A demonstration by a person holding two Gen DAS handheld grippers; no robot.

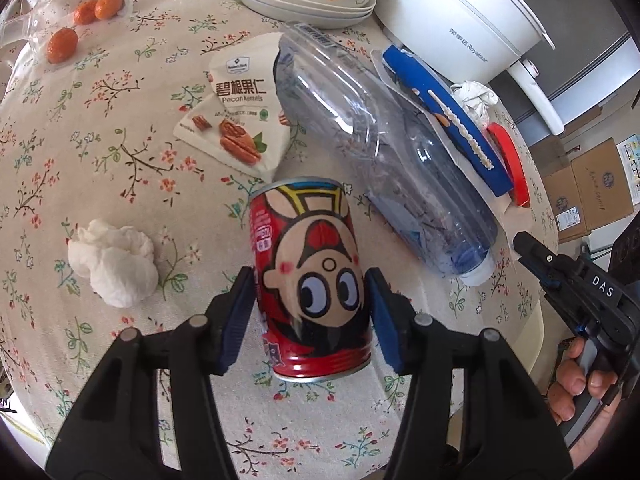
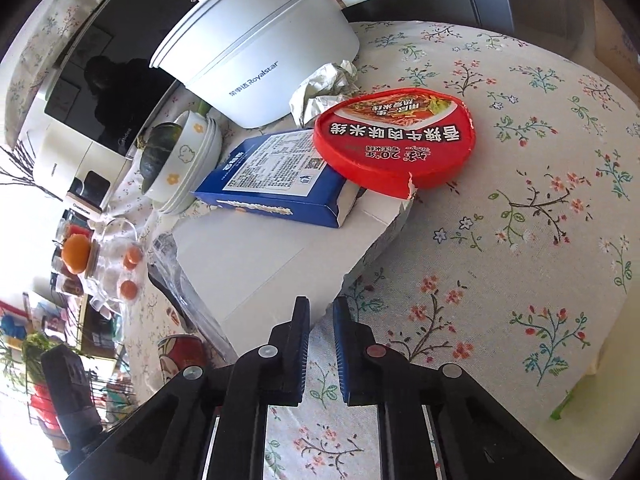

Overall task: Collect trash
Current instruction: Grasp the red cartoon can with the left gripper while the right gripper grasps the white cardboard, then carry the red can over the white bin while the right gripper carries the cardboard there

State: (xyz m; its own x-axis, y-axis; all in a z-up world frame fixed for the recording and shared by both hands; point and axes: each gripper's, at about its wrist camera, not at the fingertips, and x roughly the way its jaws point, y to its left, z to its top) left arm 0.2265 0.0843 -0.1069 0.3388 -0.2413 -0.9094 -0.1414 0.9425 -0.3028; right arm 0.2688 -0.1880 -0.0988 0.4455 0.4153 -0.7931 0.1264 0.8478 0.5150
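My left gripper (image 1: 310,280) is shut on a red cartoon drink can (image 1: 310,276), held upside down above the floral tablecloth. Around it lie a crumpled white tissue (image 1: 114,266), a pecan kernel packet (image 1: 236,108), a clear plastic bottle (image 1: 384,148), a blue box (image 1: 448,120) and a red noodle lid (image 1: 510,160). My right gripper (image 2: 321,312) is nearly closed and empty, just in front of a white cardboard sheet (image 2: 264,264). The blue box (image 2: 276,176) and the red lid (image 2: 394,138) rest on that sheet. The can (image 2: 182,354) shows at lower left.
A white Royalstar pot (image 2: 260,52) stands behind crumpled paper (image 2: 324,88). Stacked bowls (image 2: 188,160) hold a green squash. Small oranges (image 1: 80,20) lie in clear plastic at far left. Cardboard boxes (image 1: 588,188) stand beyond the table's right edge.
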